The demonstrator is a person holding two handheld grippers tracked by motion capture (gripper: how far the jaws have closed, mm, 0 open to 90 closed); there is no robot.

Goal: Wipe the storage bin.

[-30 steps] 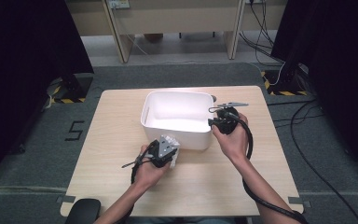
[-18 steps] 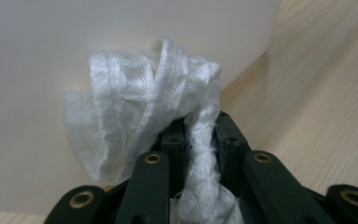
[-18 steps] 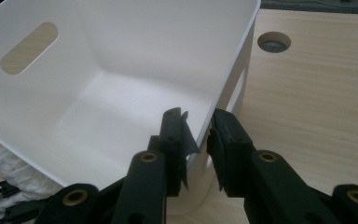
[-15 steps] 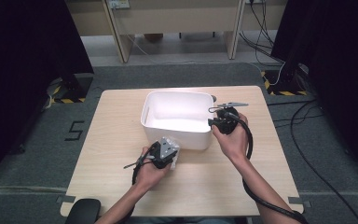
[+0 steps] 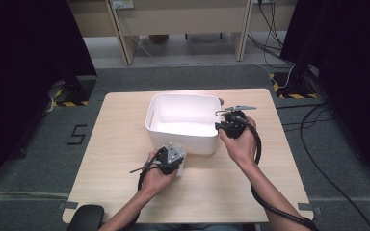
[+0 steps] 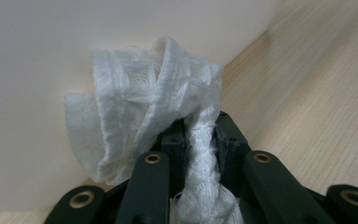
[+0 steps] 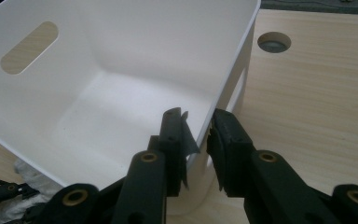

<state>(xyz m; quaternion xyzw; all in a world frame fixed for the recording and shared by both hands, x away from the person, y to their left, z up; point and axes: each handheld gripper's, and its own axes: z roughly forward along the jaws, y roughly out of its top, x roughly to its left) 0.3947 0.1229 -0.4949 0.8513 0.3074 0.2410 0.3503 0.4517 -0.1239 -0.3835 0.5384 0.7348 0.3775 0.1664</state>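
Nothing moved: left tool [image 6: 200, 140] clamps knitted white cloth [image 6: 144, 121]; right tool [image 7: 198, 135] pinches smooth plastic bin [image 7: 233, 65] rim.

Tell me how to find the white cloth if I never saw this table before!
Look for the big white bin in the middle of the wooden table. Just outside its near wall, the left gripper pinches a crumpled white cloth that bunches up against the bin. It is the only soft, knitted-looking thing there; the bin is smooth hard plastic, and the right gripper sits at the bin's rim.
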